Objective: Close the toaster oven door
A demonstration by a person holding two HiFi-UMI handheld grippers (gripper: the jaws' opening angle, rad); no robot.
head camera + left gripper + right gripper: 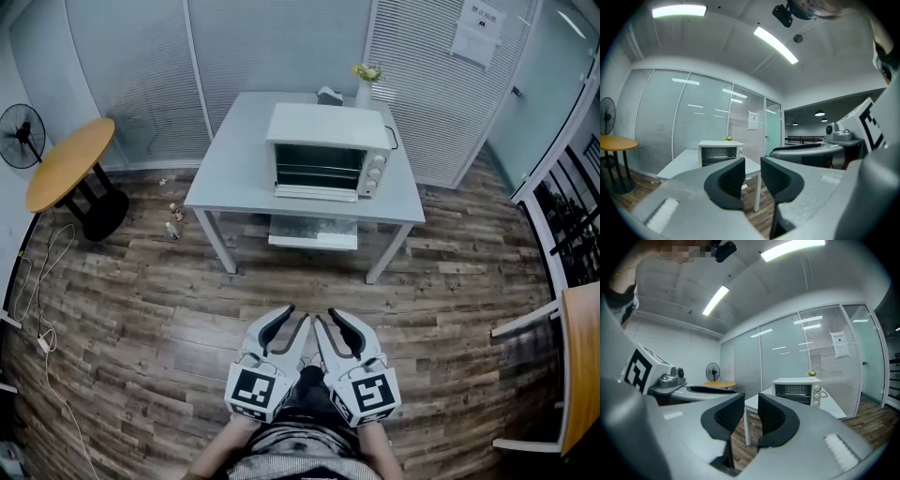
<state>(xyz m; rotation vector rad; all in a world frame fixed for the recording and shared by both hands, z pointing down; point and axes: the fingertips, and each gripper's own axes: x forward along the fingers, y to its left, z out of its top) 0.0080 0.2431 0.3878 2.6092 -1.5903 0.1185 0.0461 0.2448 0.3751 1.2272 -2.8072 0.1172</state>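
Head view: a person is holding the left tongs [289, 323] and the right tongs [333, 323] side by side low over the wood-plank floor [141, 309], both pointing toward the white toaster oven [328, 127]. The oven is sitting near the front edge of the grey tabletop [234, 159], well apart from both tools. The oven door [316, 193] is lying open, folded down flat at the front, and the dark cavity with its wire rack is showing above it. A vase of yellow flowers [366, 84] is standing just behind the oven, and a round wooden table [70, 161] and a black fan [21, 136] are standing off to the left beside the blinds.

In the left gripper view the jaws are standing spread with only a narrow gap, pinching nothing, and the oven is showing in the distance beyond them. In the right gripper view the jaws are likewise standing apart and empty, with the oven showing to their right on the tabletop.
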